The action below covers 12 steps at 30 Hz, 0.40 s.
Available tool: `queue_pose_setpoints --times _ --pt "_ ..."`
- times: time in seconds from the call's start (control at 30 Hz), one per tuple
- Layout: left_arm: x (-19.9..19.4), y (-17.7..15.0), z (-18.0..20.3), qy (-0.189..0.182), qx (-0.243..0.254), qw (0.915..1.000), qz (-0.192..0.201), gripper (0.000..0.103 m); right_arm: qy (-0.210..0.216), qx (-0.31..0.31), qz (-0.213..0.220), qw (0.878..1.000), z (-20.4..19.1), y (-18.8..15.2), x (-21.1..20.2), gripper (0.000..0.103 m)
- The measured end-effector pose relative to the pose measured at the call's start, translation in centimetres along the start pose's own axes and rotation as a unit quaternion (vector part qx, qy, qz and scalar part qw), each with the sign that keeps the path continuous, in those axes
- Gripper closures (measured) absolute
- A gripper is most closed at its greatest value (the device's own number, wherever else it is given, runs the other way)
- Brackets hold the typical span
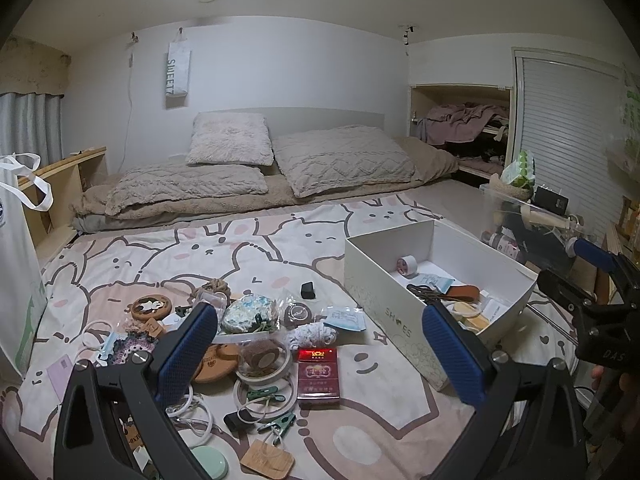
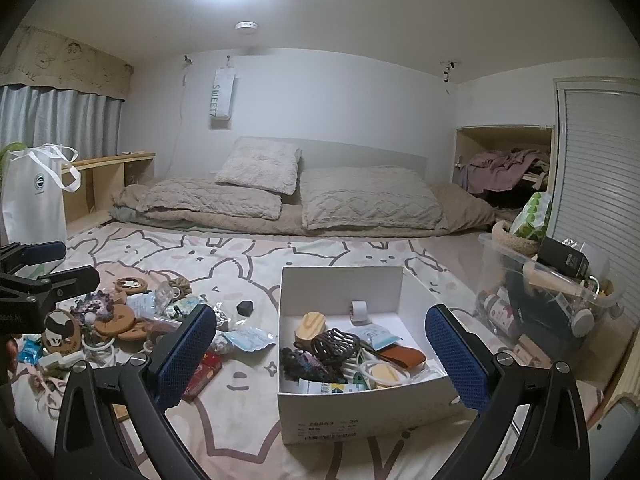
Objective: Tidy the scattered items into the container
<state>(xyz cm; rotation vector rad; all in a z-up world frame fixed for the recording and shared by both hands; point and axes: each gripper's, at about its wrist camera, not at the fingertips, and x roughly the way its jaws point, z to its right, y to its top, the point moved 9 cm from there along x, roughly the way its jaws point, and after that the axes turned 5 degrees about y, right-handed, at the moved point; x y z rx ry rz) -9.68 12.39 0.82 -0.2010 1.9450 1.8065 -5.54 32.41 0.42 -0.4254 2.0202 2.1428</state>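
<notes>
A bed with a pink bunny-print sheet (image 1: 248, 256) is filling both views, and beige textured pillows (image 1: 340, 160) are lying at its far end against the white wall. A white cardboard shoe box (image 2: 340, 416) is sitting open on the sheet on the right side of the bed, and it is already holding several things: a brown leather strap (image 2: 402, 356), a dark claw hair clip (image 2: 334, 342), a rounded wooden block (image 2: 310, 326) and a small roll of tape (image 2: 359, 312). A clear plastic bin (image 2: 492, 264) crammed with bottles is standing just beyond the box's right side.

To the left of the box, loose clutter is lying spread over the sheet. A red cigarette pack (image 1: 318, 376) is lying flat near the box's front corner, a round cork coaster (image 1: 216, 364) is resting just left of it, and a green clothes peg (image 1: 262, 393) is lying on white tape rings.

The left tool (image 1: 320, 356) is hovering above this clutter with its blue-padded fingers spread wide and gripping nothing. The right tool (image 2: 320, 360) is hanging over the shoe box, likewise released and empty.
</notes>
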Motion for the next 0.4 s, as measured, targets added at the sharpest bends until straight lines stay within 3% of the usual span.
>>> queue_pose_setpoints --times 0.4 --pt "-0.07 0.23 -0.14 -0.005 -0.004 1.0 -0.001 0.0 -0.001 0.0 -0.001 1.0 -0.06 -0.1 -0.07 0.0"
